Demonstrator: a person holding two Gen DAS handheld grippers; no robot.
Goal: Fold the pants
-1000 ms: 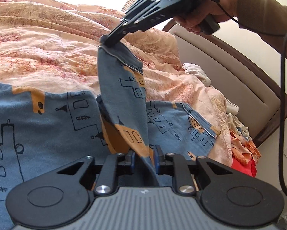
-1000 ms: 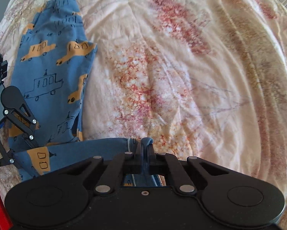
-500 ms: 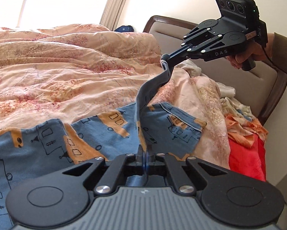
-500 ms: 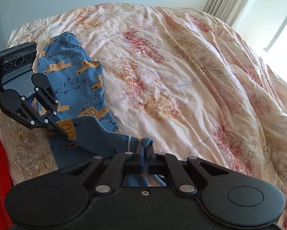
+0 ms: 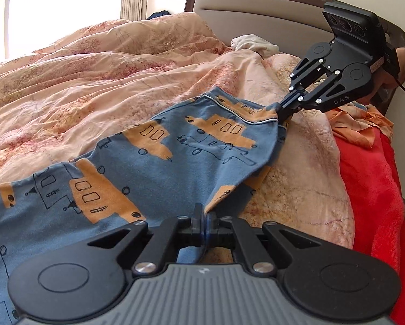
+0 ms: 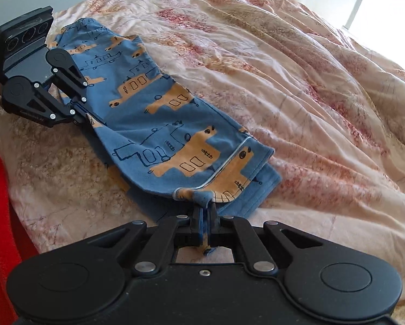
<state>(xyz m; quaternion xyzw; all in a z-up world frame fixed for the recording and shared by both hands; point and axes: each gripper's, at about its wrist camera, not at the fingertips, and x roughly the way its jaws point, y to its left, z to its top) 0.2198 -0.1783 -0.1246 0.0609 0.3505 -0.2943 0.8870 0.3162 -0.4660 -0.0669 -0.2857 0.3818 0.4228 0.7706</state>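
Observation:
The blue pants (image 5: 153, 170) with orange vehicle prints lie on the bed, one half folded over the other (image 6: 159, 124). My left gripper (image 5: 204, 216) is shut on the pants' edge near the crotch; it also shows in the right wrist view (image 6: 81, 115). My right gripper (image 6: 205, 218) is shut on the waistband corner with its white piping; it also shows in the left wrist view (image 5: 282, 113). The cloth between the two grippers hangs a little slack, low over the bed.
A peach floral duvet (image 6: 283, 67) covers the bed. A red blanket (image 5: 373, 189) and orange clothes (image 5: 359, 124) lie at the bed's edge. A padded headboard (image 5: 256, 8) stands behind, with a bright window (image 5: 61, 8) at the far left.
Both grippers have swung the lifted half of the pants over and down toward the bed. The cloth now lies spread over the lower layer instead of hanging upright.

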